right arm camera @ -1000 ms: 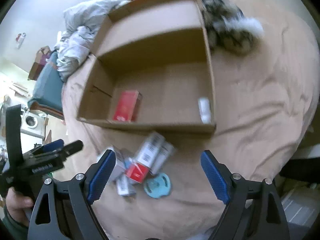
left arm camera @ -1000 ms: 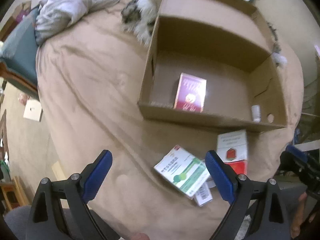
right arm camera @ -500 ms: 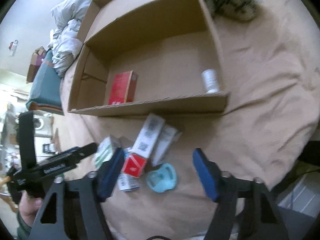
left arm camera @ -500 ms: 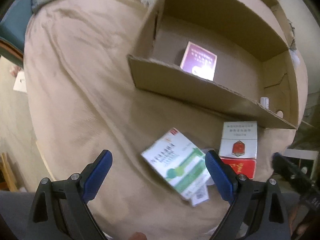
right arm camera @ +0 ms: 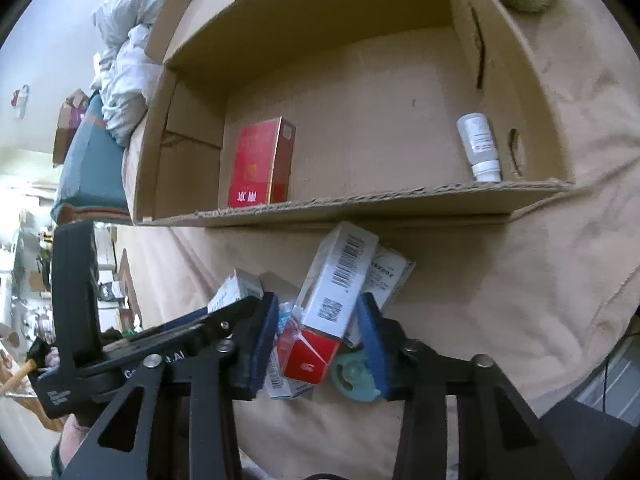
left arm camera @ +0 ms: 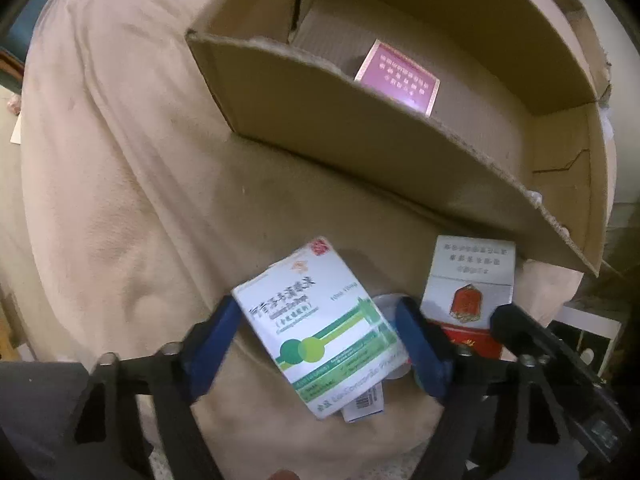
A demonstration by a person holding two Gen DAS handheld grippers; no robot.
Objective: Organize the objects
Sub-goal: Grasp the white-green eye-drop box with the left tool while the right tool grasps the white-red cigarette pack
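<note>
My left gripper (left arm camera: 320, 344) straddles the green-and-white medicine box (left arm camera: 320, 328), which lies on the beige bed cover (left arm camera: 120, 180) just in front of the cardboard box (left arm camera: 320, 120). The pads sit at the carton's two edges, the jaws about half closed. I cannot tell whether they press it yet.

My right gripper (right arm camera: 320, 340) straddles the white-and-red carton (right arm camera: 332, 300), jaws narrowed to its width. Contact looks likely, but firm hold is not confirmed. This carton lies on top of the pile, over a small blue-printed box (right arm camera: 286, 384) and beside a teal plastic piece (right arm camera: 352, 376).

Already inside the cardboard box: a red carton (right arm camera: 260, 160) standing upright and a small white bottle (right arm camera: 478, 148) on its side.

Hazards from here, as I judge them:
- Both cartons lie diagonally to the jaws. Closing on corners could twist them out.
- The soft cover may yield under pressure, letting a pad slide over the carton.
- The two grippers work close together and could collide on lifting.
- Lifting the right carton may drag neighbouring pile items.
- The box's front wall stands between pile and interior; a low carry would strike it.
</note>
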